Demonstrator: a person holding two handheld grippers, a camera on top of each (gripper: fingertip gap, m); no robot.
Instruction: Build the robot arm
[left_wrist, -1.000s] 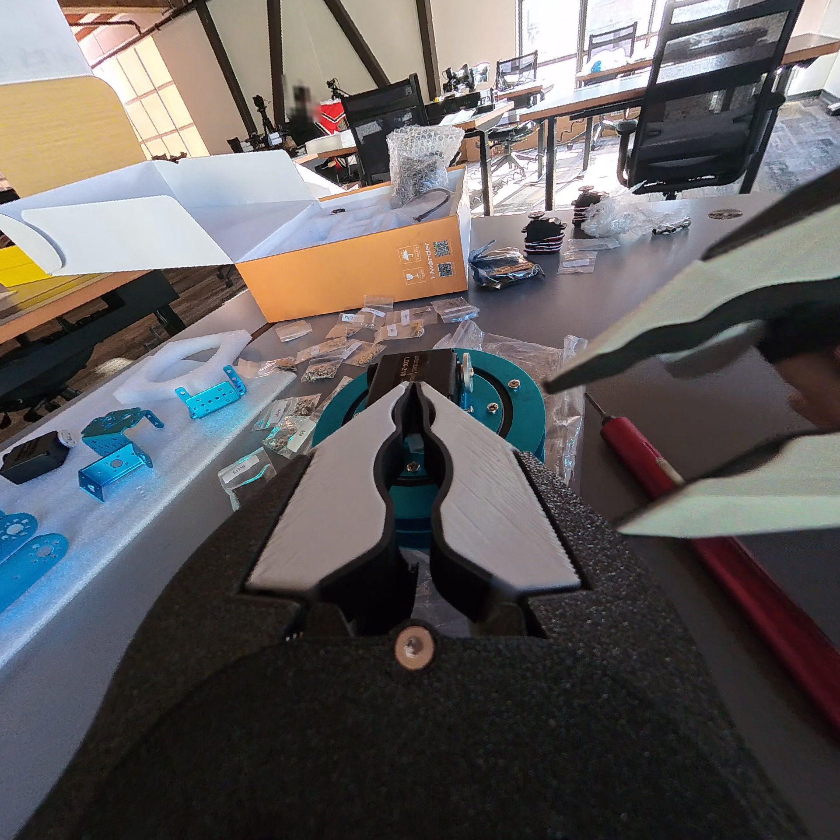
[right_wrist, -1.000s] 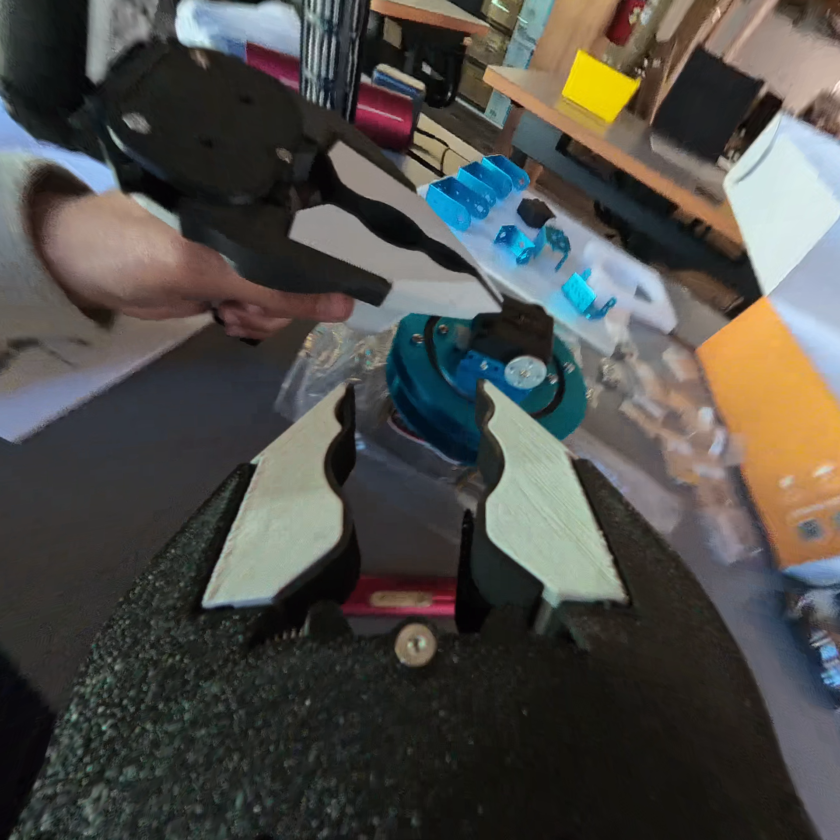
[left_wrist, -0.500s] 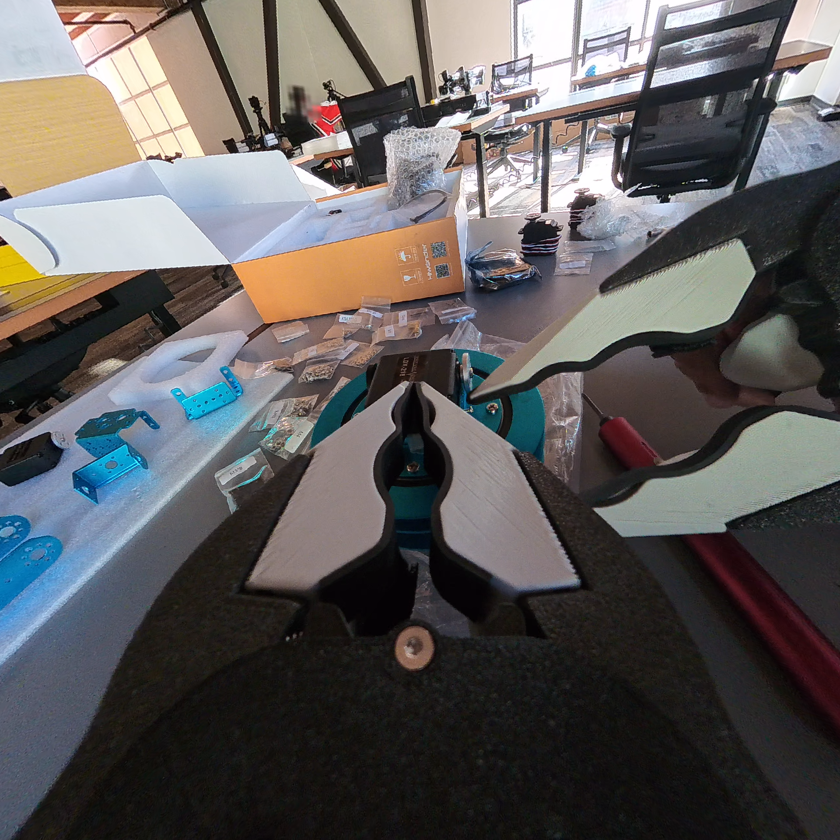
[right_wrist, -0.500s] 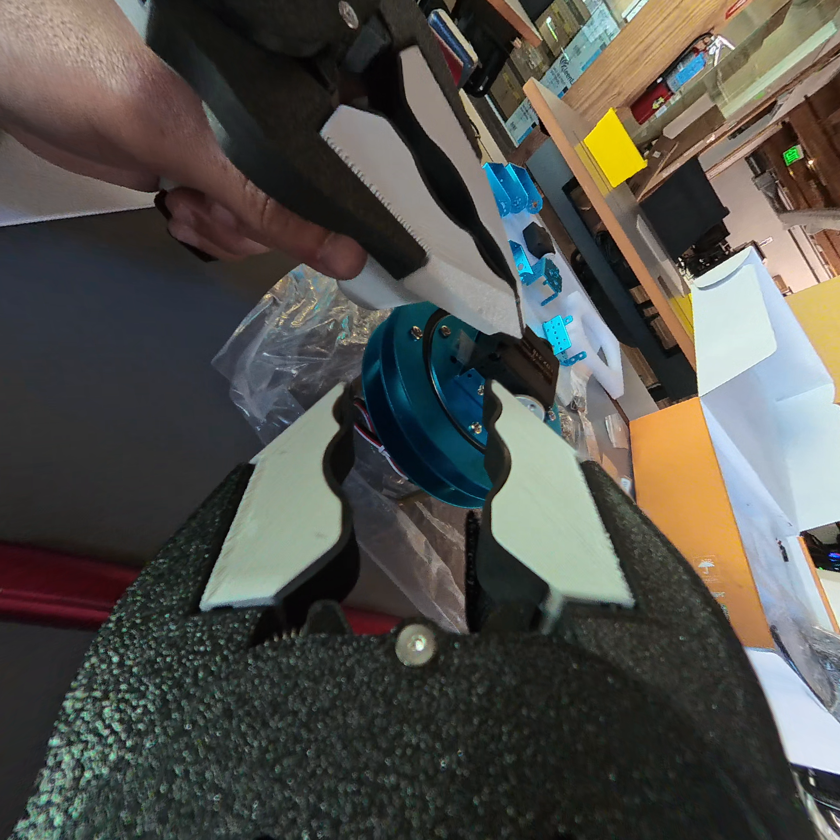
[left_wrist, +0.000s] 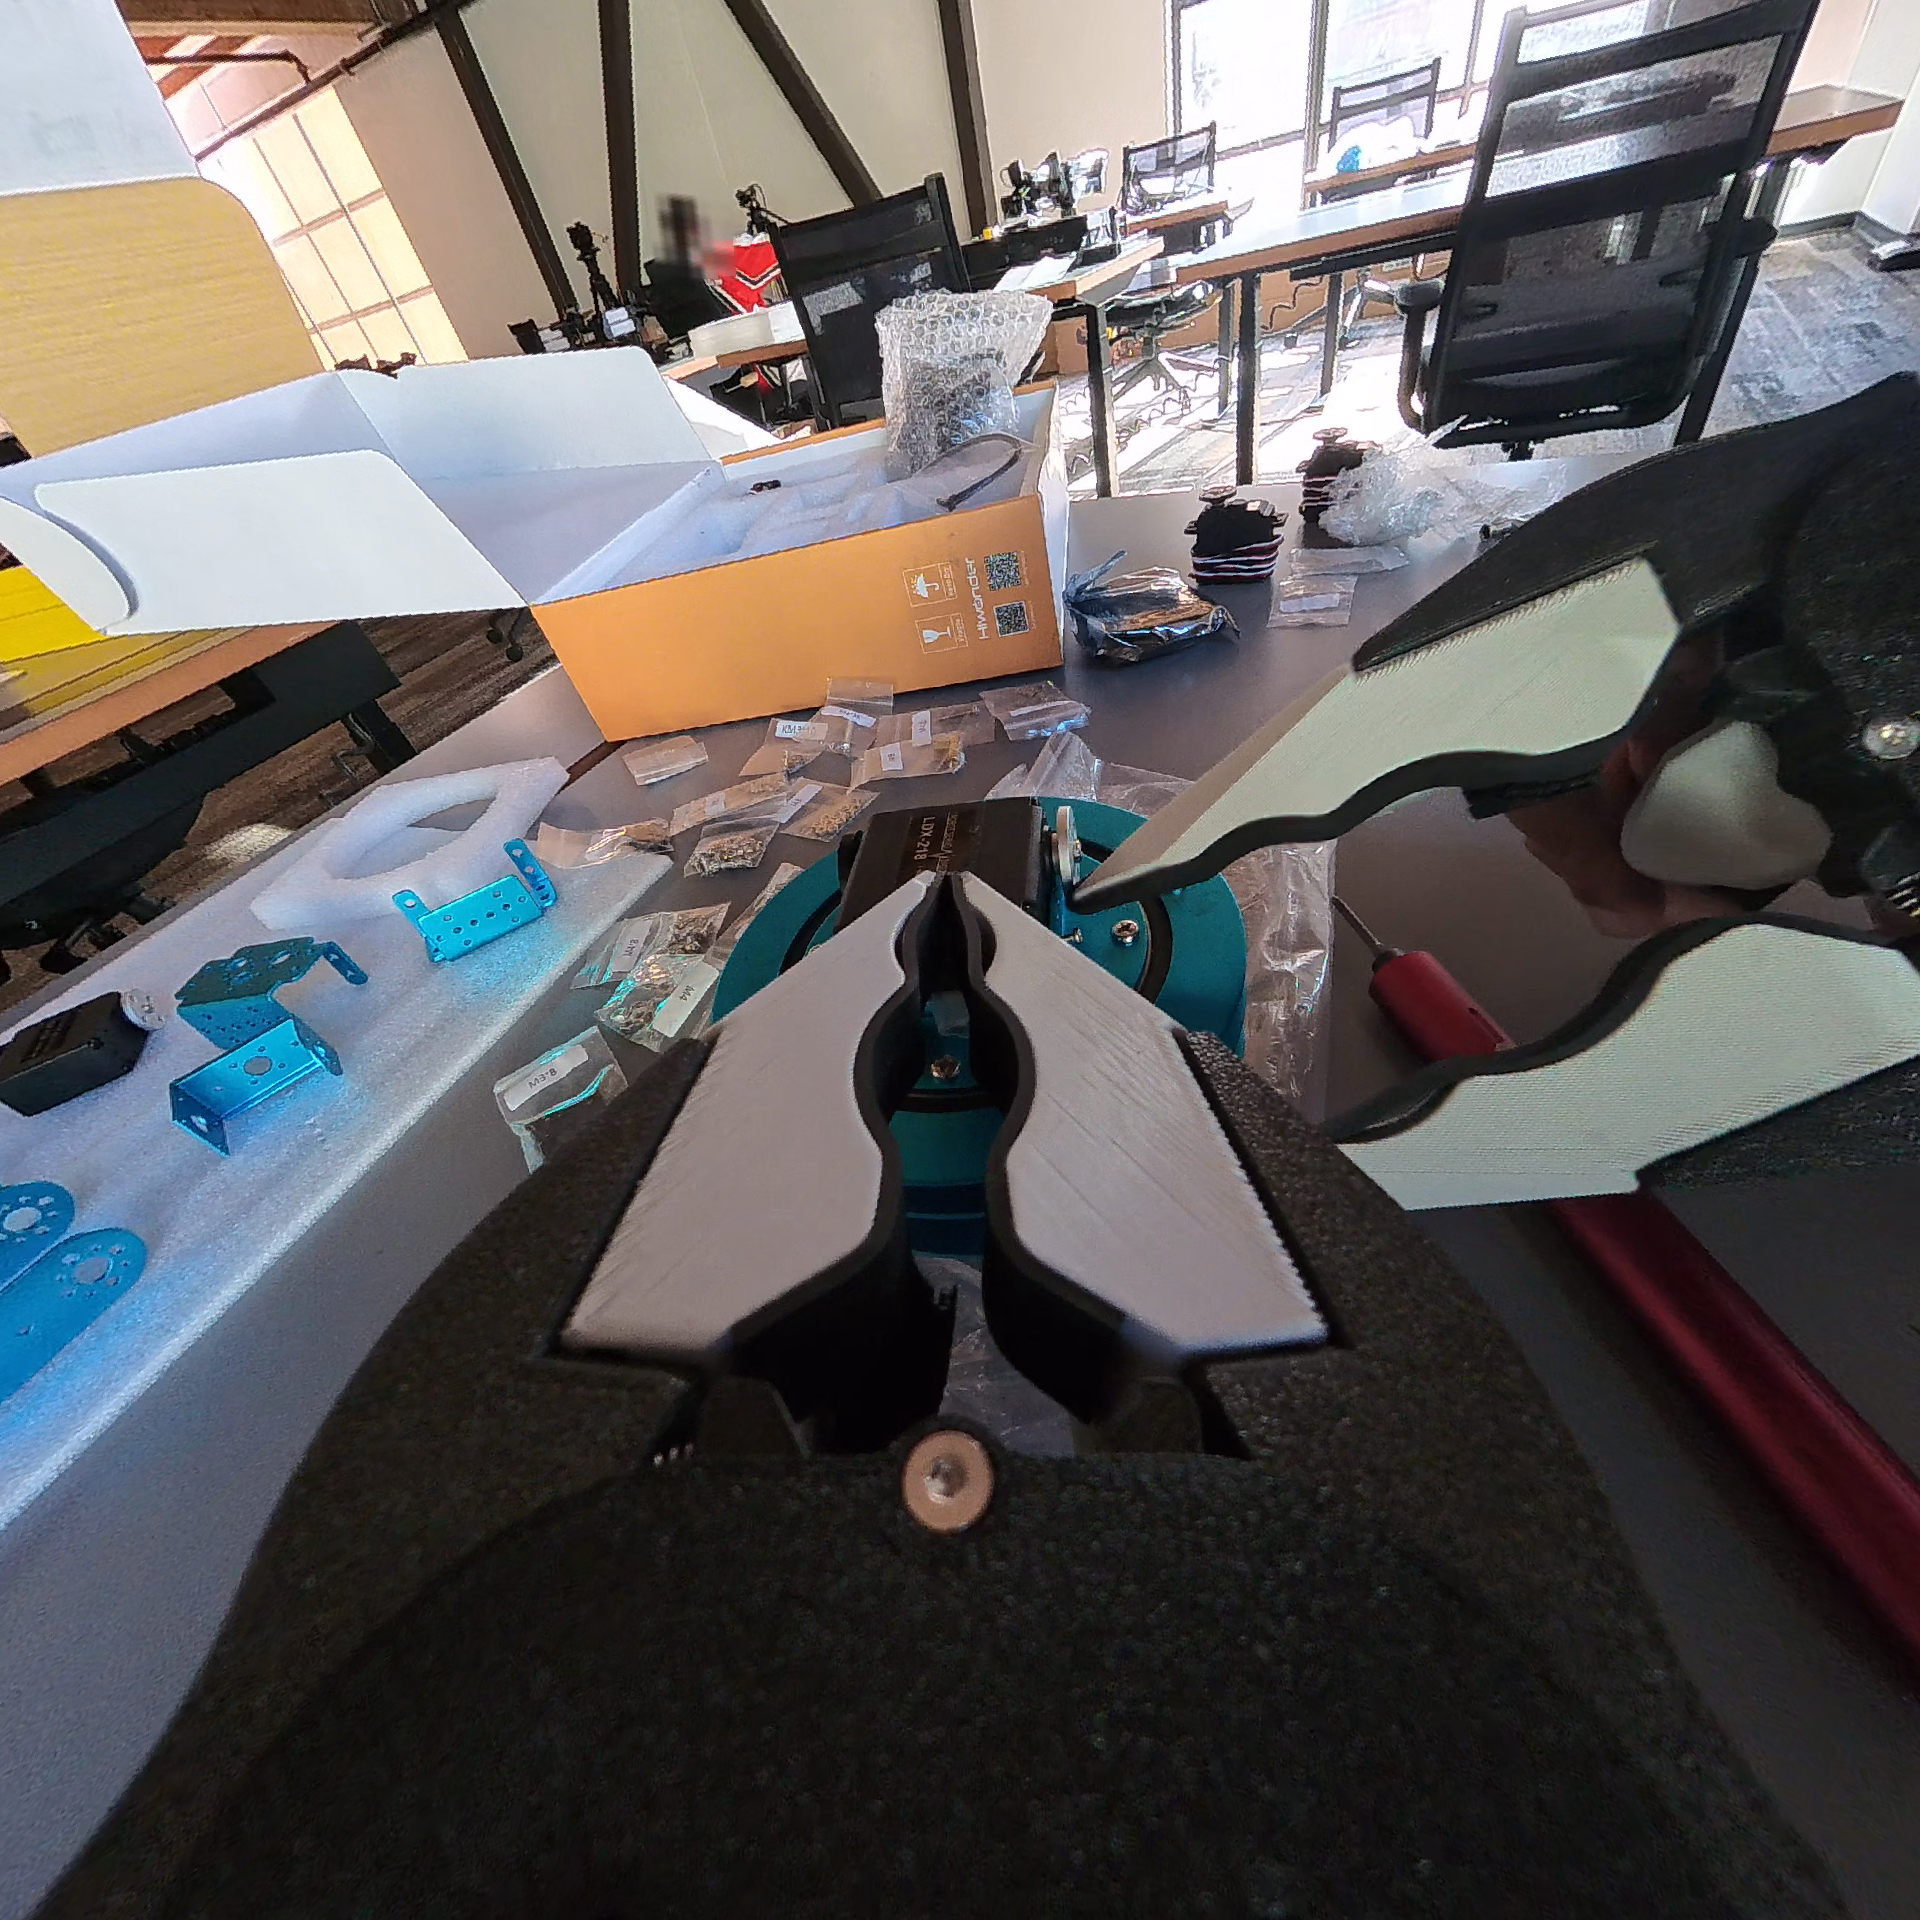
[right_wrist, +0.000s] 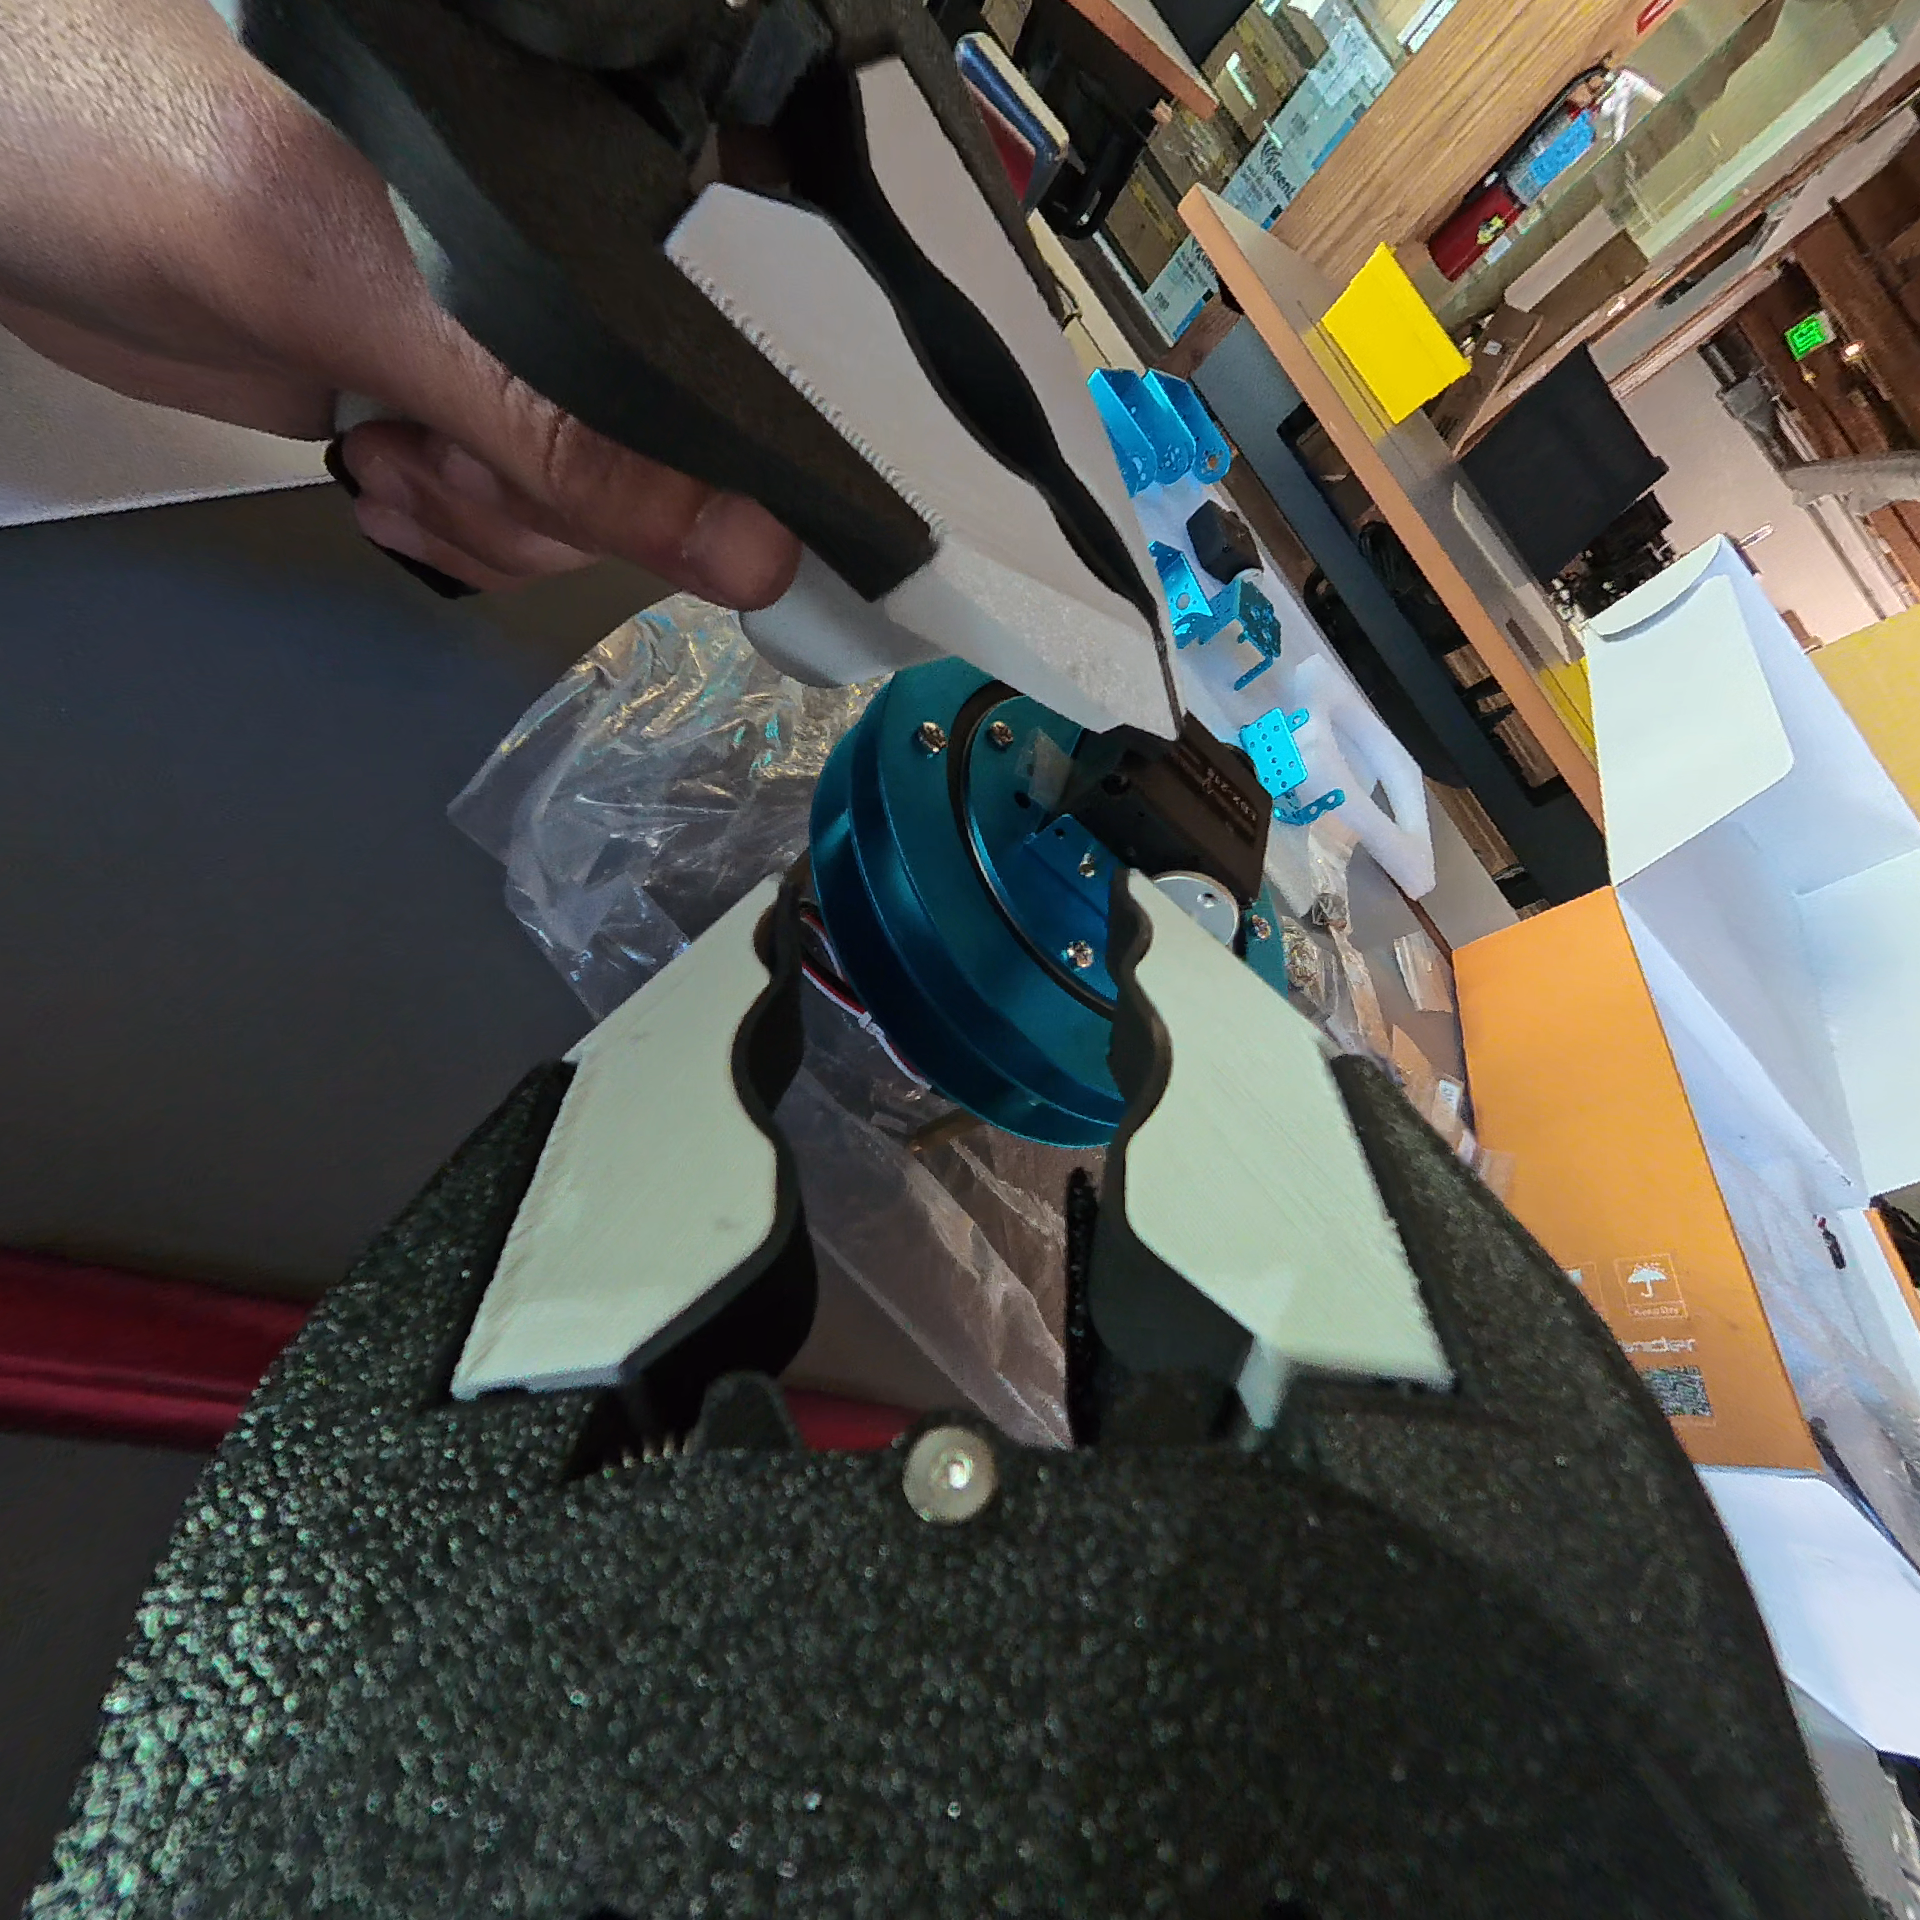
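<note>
A teal round metal base (left_wrist: 1174, 956) with a black servo (left_wrist: 956, 842) on top sits on a clear plastic bag on the dark table. My left gripper (left_wrist: 940, 883) is shut, its closed tips resting against the servo's near top edge. My right gripper (left_wrist: 1210, 1008) comes in from the right, open, with its upper fingertip at the base's top plate. In the right wrist view the right gripper (right_wrist: 951, 894) is open with the teal base (right_wrist: 935, 987) just beyond its tips. There the left gripper (right_wrist: 1164, 717), held by a hand, touches the servo (right_wrist: 1184, 800).
A red-handled screwdriver (left_wrist: 1714, 1351) lies on the table under the right gripper. An open orange box (left_wrist: 790, 613) stands behind. Small bags of screws (left_wrist: 727, 821), blue brackets (left_wrist: 260, 1070), white foam (left_wrist: 416, 842) and more servos (left_wrist: 1236, 540) lie around. My right gripper's tips are some 10 cm from the red-handled screwdriver (left_wrist: 1714, 1351).
The right gripper has moved in from the right and rolled over, closing on the teal base with its jaws still open. The left gripper has stayed shut on the servo's edge.
</note>
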